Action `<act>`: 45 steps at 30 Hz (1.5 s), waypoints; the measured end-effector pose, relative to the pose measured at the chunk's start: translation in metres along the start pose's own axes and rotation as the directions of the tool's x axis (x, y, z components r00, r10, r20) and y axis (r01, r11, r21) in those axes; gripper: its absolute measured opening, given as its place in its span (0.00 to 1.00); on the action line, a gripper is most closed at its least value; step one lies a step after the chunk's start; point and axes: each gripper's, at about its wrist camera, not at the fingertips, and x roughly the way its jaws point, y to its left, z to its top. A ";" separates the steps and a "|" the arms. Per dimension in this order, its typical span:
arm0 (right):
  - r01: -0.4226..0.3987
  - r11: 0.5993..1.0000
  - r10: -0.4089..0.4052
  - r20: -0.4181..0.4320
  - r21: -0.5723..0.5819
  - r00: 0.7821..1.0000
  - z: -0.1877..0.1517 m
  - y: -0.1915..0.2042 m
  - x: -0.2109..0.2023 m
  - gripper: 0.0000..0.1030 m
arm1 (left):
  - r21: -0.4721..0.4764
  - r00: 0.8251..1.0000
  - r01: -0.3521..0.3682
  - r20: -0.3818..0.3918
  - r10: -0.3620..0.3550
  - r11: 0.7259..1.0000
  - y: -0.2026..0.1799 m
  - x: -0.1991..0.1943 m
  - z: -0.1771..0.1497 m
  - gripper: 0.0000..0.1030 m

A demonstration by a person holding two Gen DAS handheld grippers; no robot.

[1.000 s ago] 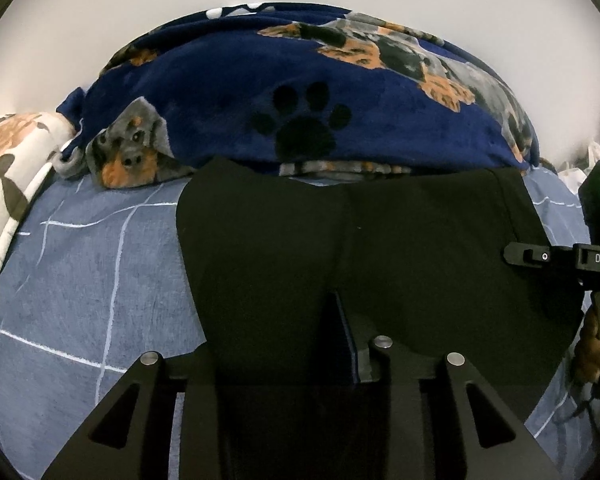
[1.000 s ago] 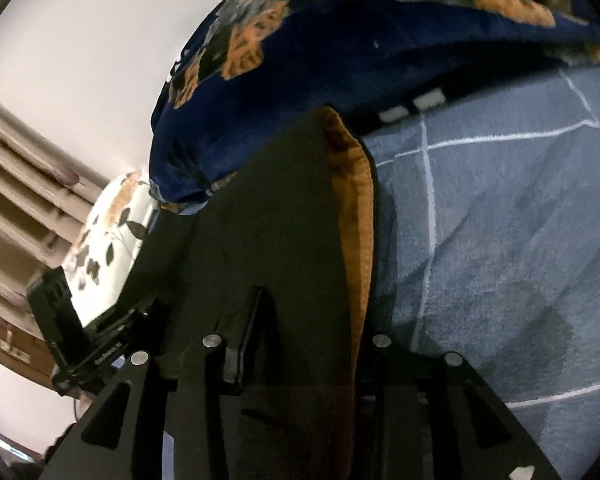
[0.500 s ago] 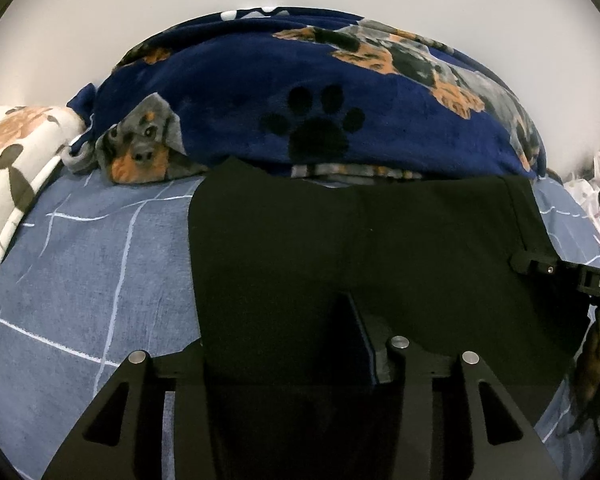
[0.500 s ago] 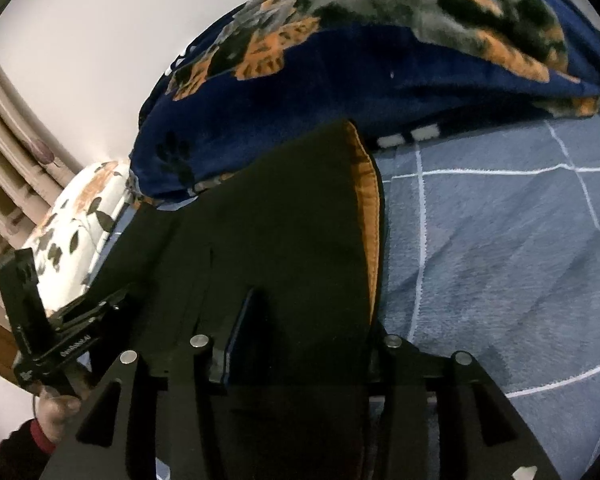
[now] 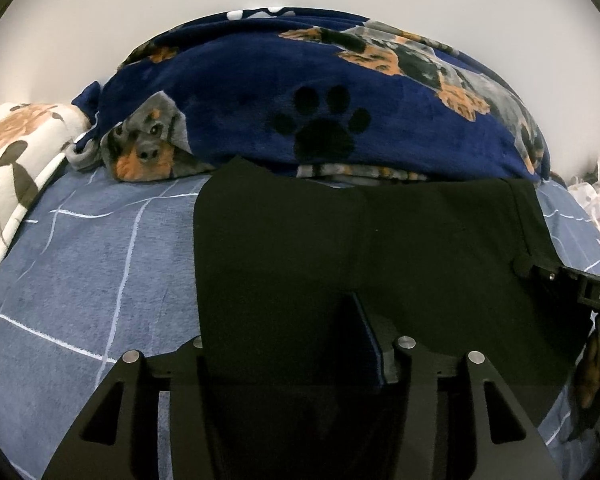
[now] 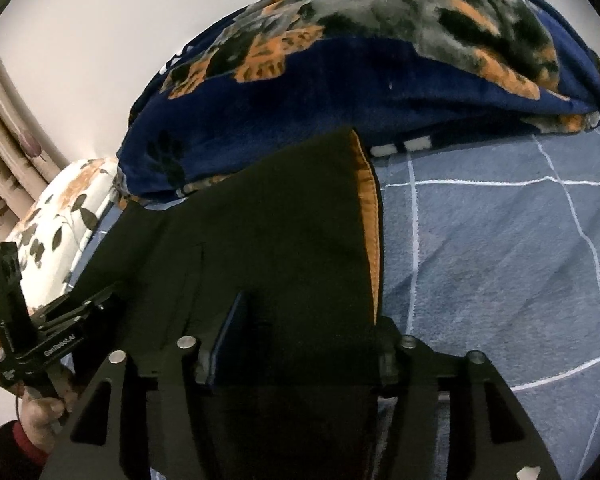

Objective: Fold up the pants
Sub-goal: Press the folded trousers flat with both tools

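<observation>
1. Black fabric pants [image 5: 340,248], spread flat on a blue bedsheet with a white grid of lines [image 5: 92,264]. In the left wrist view they fill the centre and lower middle of the frame. In the right wrist view they run from the lower centre up toward the middle [image 6: 268,232].
2. Orange inner lining [image 6: 370,216], showing as a narrow strip along the right edge of the pants in the right wrist view.
3. Left gripper [image 5: 300,344], black two-finger tool at the bottom centre of its own view. The pants' near edge lies draped over the jaws; cloth hides the tips, so I cannot tell whether they are clenched on it or released. The same tool appears at the lower left of the right wrist view [image 6: 60,332], with the hand that carries it [image 6: 40,412] beneath.
4. Right gripper [image 6: 296,340], black, at the bottom centre of its own view. Cloth covers the jaws in the same way; grip cannot be told. Its side shows at the right edge of the left wrist view [image 5: 572,284], touching the pants' right border.
5. Navy plush blanket printed with dogs and black paw marks [image 5: 320,120], bunched across the upper middle of both views, touching the far edge of the pants.
6. White floral pillow with brown leaves [image 5: 8,160], at the left edge of the frame.
7. Pale wall [image 5: 140,8], across the top.
</observation>
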 end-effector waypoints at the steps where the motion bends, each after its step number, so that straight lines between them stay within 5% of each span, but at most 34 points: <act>1: 0.013 1.000 -0.013 0.000 -0.016 1.000 0.000 0.003 0.001 0.54 | 0.001 1.000 -0.001 0.001 0.001 1.000 0.000 0.000 0.000 0.49; 21: 0.158 0.985 -0.156 0.032 -0.070 0.987 -0.002 0.016 0.003 0.79 | 0.029 0.999 -0.053 0.015 0.052 0.998 -0.006 -0.002 -0.001 0.52; 45: 0.214 0.973 -0.210 0.058 -0.089 0.976 -0.001 0.022 0.005 0.85 | 0.046 0.996 -0.090 0.023 0.089 0.995 -0.009 -0.003 -0.001 0.55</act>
